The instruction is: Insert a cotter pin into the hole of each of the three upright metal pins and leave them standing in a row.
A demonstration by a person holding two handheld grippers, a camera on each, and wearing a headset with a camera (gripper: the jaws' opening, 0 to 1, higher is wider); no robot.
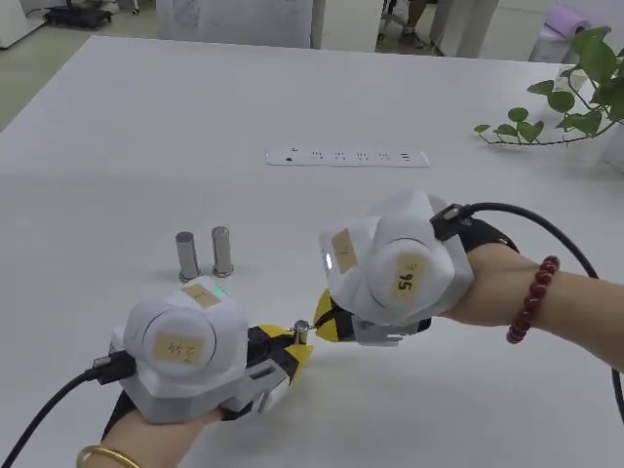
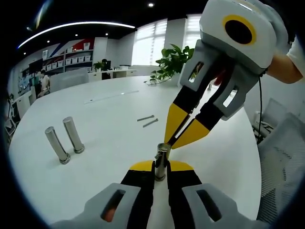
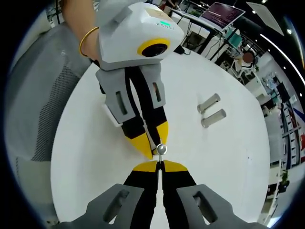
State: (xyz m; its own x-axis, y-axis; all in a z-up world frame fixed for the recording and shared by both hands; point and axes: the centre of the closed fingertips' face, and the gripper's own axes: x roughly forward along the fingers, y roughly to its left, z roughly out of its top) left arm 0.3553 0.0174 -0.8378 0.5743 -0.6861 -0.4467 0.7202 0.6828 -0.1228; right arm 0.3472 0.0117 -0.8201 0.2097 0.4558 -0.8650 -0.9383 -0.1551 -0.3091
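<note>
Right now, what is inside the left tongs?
One upright metal pin, clamped between the shut left tongs. The right tongs are closed at its top, so the hole, and any cotter pin there, is covered.

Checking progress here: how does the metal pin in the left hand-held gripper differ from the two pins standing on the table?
The held pin is clamped between the left hand-held gripper's jaws; the two standing pins stand free, untouched. The right hand-held gripper has its tips at the held pin's top; no gripper is at the two standing pins. All three are upright grey metal cylinders.
</note>
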